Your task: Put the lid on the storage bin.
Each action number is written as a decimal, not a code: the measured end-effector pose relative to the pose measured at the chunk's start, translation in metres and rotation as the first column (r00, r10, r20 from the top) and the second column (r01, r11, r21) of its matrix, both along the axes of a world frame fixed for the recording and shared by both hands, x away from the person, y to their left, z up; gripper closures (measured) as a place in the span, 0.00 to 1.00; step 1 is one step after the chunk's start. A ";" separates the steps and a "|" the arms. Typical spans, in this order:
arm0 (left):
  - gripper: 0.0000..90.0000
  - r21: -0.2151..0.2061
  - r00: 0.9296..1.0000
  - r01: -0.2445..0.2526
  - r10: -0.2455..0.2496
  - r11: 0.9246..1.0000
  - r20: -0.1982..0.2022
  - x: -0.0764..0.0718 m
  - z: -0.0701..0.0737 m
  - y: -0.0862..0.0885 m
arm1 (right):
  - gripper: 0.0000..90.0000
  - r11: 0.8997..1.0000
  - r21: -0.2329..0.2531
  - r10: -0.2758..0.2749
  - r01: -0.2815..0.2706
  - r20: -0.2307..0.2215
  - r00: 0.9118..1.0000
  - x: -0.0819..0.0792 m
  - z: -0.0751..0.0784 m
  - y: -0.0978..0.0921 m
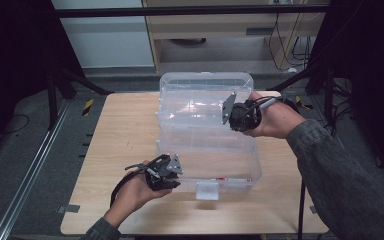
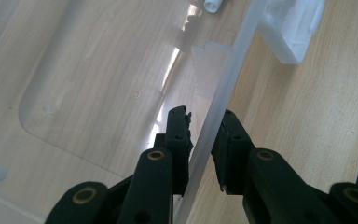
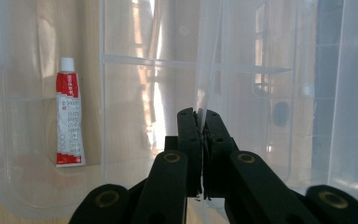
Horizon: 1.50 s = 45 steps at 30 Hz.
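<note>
left gripper (image 1: 172,172) lower centre, jaws astride box (image 1: 240,172) front wall, slightly parted | right gripper (image 1: 237,116) centre right, pinching lid (image 1: 205,82) edge | risk: thin slick lid slipping free; dropping shut onto tube (image 3: 69,119)

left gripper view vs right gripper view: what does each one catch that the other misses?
Left gripper view: the left gripper with one jaw on each side of the box's front wall, a gap visible at one jaw, with the white latch further along and bare table outside. Right gripper view: the right gripper shut on a thin clear panel, and a red-and-white tube lying inside. Both: black jaws, the clear plastic box, light wood beneath.
</note>
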<state>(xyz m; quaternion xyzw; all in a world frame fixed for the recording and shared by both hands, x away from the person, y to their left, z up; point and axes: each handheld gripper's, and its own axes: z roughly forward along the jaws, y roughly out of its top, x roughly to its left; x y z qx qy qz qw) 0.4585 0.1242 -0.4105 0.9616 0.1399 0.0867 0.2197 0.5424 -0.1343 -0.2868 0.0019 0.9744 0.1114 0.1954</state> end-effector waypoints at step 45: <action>0.82 0.003 0.998 -0.046 0.045 0.999 0.042 0.004 -0.004 -0.006 | 0.96 1.000 0.014 0.009 -0.009 0.042 0.999 -0.007 -0.006 -0.001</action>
